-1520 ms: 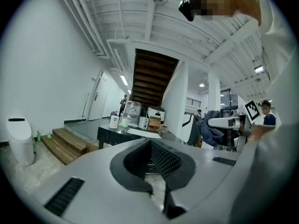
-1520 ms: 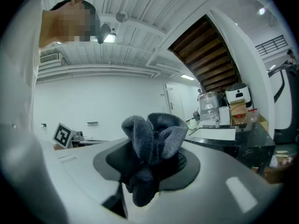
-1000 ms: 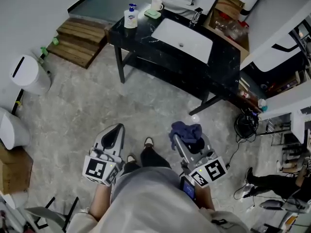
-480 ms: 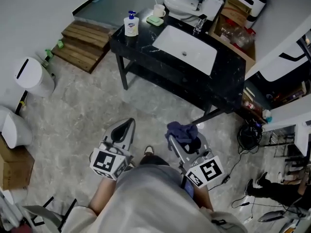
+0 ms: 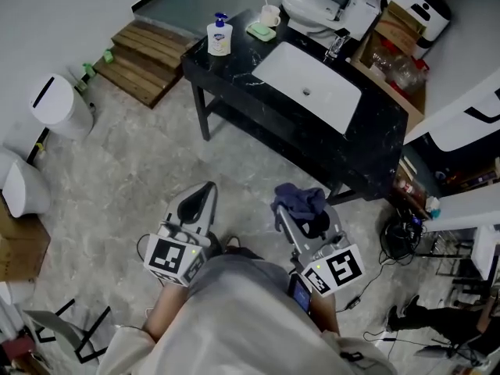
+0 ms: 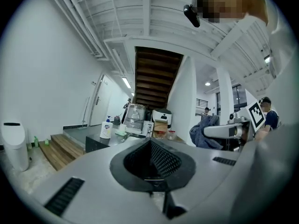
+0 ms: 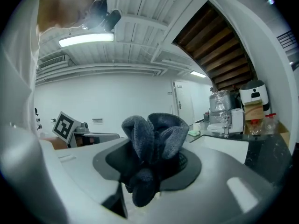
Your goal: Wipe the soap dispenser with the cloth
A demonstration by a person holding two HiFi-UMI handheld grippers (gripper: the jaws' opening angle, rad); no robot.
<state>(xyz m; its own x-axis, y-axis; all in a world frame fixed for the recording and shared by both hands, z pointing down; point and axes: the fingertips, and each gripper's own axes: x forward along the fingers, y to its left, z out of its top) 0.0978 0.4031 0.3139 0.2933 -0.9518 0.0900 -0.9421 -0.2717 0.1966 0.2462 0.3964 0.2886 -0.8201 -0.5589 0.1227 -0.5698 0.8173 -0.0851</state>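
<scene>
The soap dispenser (image 5: 219, 36), a white bottle with a blue pump, stands on the left end of the black counter (image 5: 234, 57); in the left gripper view the soap dispenser (image 6: 106, 129) shows far off. My right gripper (image 5: 301, 209) is shut on a bunched dark blue cloth (image 5: 300, 199), which fills the right gripper view as a grey-blue cloth (image 7: 154, 141) between the jaws. My left gripper (image 5: 199, 202) is shut with nothing in it. Both grippers hang over the floor, well short of the counter.
A white sink (image 5: 307, 86) is set in the counter, with a cup (image 5: 270, 16) and a green soap dish (image 5: 259, 31) behind the dispenser. Wooden steps (image 5: 144, 62) lie left of the counter, a white bin (image 5: 58, 105) further left. Cables (image 5: 400, 237) lie on the right floor.
Both grippers have moved forward toward the counter, which sits nearer in the head view. The cloth stays in the right gripper.
</scene>
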